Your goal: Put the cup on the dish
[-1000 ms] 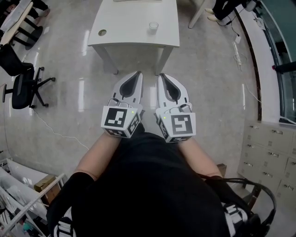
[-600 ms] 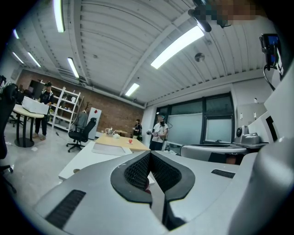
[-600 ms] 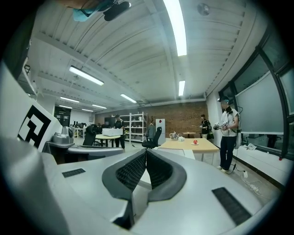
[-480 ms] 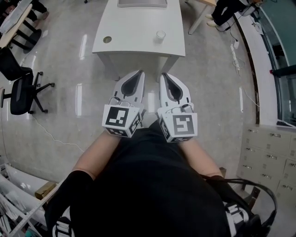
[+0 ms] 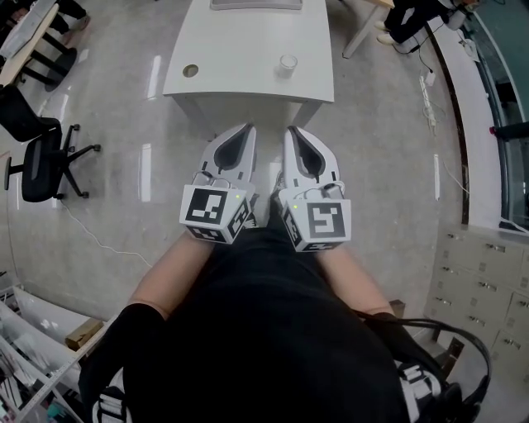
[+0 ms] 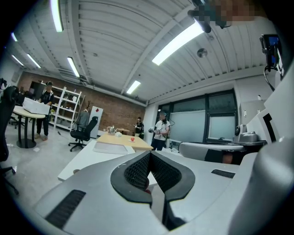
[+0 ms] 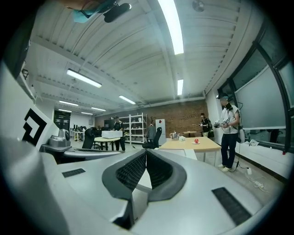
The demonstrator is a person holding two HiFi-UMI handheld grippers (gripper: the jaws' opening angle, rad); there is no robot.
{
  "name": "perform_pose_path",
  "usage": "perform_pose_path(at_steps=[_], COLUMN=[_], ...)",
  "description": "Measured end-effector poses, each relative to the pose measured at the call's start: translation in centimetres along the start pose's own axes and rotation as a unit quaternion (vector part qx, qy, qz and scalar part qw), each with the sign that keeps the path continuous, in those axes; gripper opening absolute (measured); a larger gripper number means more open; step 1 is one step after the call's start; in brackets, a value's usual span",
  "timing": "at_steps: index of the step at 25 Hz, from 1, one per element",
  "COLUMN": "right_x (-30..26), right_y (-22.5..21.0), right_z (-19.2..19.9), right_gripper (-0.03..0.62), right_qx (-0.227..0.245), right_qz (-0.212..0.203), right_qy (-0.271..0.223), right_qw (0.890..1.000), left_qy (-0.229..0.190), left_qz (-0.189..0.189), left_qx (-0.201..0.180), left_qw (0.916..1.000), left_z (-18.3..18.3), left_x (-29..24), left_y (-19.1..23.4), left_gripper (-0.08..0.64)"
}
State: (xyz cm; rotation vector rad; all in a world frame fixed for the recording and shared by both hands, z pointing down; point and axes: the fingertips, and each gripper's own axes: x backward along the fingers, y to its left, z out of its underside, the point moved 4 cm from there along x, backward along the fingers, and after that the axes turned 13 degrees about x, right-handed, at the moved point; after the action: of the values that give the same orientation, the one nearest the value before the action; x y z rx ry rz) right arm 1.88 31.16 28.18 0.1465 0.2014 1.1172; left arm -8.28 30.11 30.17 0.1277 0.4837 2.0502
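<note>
- The left hand-held gripper (image 5: 245,130) and the right hand-held gripper (image 5: 291,130) are held side by side close in front of the body, tips toward 12 o'clock, as they were a second ago.
- In each gripper view the pads are seen meeting at the tips with nothing between them, so both are closed and empty.
- Bare floor (image 5: 372,165) still lies between the tips and the surface (image 5: 240,58), which stands ahead at 12 o'clock.
- Over the last second the surface has slid down the head view and more of its top is shown. This is judged to be an approach, with the task itself not yet begun.
- The cup (image 5: 287,64) stands upright on the surface toward 1 o'clock, well apart from both grippers and untouched. It now sits lower in the view and a little further right than before.
- A small round object (image 5: 191,71) lies on the surface toward 11 o'clock, well apart from the cup. Whether it is the dish or an opening in the top cannot be told at this size.
- A flat grey item (image 5: 252,4) at the far edge of the surface is cut off by the frame and cannot be identified.
- In both gripper views the cup is hidden behind the gripper bodies, and only part of the white top is seen.
</note>
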Motion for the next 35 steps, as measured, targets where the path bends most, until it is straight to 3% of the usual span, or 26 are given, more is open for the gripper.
perform_pose_path(at_steps=[8,23,35], right_x=[-5.0,-17.4,-22.4], right_y=[-5.3,-17.1,-22.8], right_z=[1.6,4.2,4.7], right_gripper=[0.014,0.014,0.014], right_qx=[-0.026,-0.02,-0.024], right_qz=[-0.007,-0.042,-0.102], right_qy=[0.013,0.006,-0.008], right_qw=[1.0,0.999,0.994], left_qy=[0.007,0.013,0.004], left_qz=[-0.017,-0.04,-0.096], left_qx=[-0.003,-0.005,-0.018], left_qw=[0.9998,0.9991,0.9952], left_z=[-0.3,-2.3,-3.6], left_x=[-6.9,-23.7,-30.3], left_y=[0.4,3.1,2.6], left_gripper=[0.003,0.003,0.003])
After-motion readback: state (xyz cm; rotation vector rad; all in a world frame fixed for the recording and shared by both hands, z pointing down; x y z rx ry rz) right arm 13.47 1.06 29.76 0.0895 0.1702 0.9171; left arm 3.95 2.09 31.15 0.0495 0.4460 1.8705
